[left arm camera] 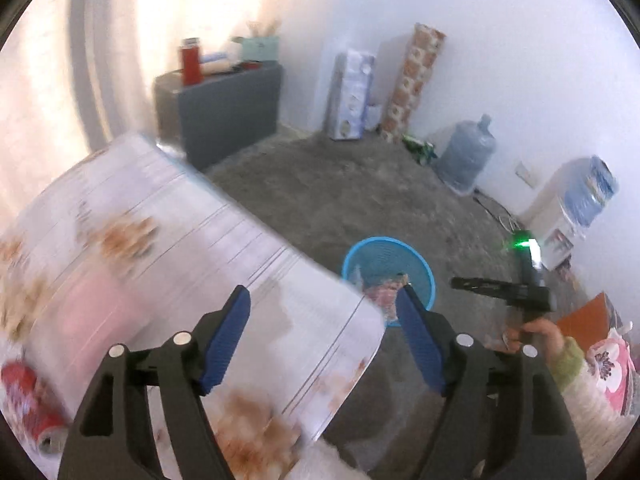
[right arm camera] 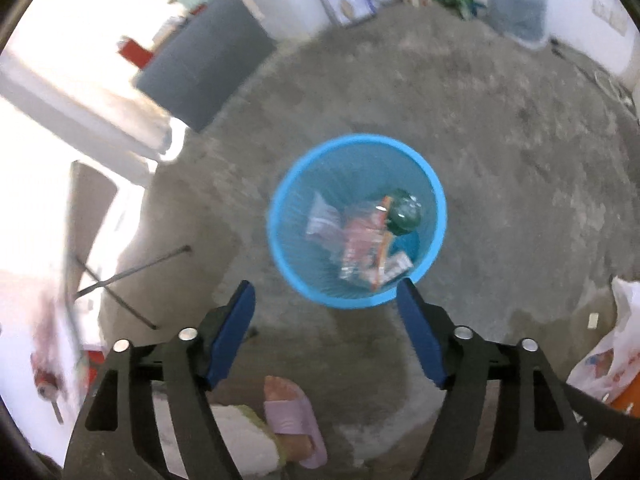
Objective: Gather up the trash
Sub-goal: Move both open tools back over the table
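The blue mesh bin (right arm camera: 356, 220) stands on the grey floor (right arm camera: 520, 160), and everything else is best placed from it. The right hand-held gripper (right arm camera: 326, 294) hangs just above its near rim, pointing steeply down, jaws wide apart with nothing between the blue pads; that fits a drop just made, since the bin already holds crumpled clear wrappers (right arm camera: 360, 240), a red-and-orange packet and a dark green rounded thing (right arm camera: 404, 212).

The left hand-held gripper (left arm camera: 324, 300) is also spread wide and empty. It hovers over the corner of the desk (left arm camera: 168, 264), which sits left of the bin under a floral cloth. A red can (left arm camera: 32, 404) lies on its side on the desk, far from the bin; I judge it the next trash to collect, which would explain the open jaws on that side.

A person's foot in a lilac slipper (right arm camera: 292, 420) stands on the near side of the bin. No writing is legible anywhere; blur smears the can's print and the packets.
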`<state>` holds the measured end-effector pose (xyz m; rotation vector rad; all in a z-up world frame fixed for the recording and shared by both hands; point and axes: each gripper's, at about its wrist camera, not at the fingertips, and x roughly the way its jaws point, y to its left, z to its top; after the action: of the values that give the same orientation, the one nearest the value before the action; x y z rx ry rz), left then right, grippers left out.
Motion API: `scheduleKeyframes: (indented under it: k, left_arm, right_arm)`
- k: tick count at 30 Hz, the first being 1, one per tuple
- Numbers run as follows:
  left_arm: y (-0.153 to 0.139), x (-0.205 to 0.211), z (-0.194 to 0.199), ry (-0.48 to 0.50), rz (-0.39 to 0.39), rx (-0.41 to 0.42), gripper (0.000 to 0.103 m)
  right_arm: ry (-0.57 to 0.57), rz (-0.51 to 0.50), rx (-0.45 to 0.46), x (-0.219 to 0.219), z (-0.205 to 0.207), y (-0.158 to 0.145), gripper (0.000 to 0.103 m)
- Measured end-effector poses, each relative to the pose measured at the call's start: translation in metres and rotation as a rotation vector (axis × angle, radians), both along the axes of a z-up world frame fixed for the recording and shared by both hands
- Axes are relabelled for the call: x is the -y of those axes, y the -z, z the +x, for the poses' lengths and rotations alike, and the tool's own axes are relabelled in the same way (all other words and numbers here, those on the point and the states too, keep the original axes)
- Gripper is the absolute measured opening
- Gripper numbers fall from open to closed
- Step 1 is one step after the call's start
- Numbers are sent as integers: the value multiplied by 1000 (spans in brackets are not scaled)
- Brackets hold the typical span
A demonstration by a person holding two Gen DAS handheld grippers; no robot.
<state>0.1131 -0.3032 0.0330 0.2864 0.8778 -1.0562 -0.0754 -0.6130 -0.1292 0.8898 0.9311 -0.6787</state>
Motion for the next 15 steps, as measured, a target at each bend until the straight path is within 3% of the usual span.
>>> scheduleKeyframes:
  k: [8,15]
  left_arm:
    - [10,-117,3,-178,-62,-43,77]
    - [9,-209,14,-361,-112,-21,79]
  right_arm:
    - [-207,-131,56,-97,36,-77,83]
    - [-378,-142,163,-170,93,-111,85]
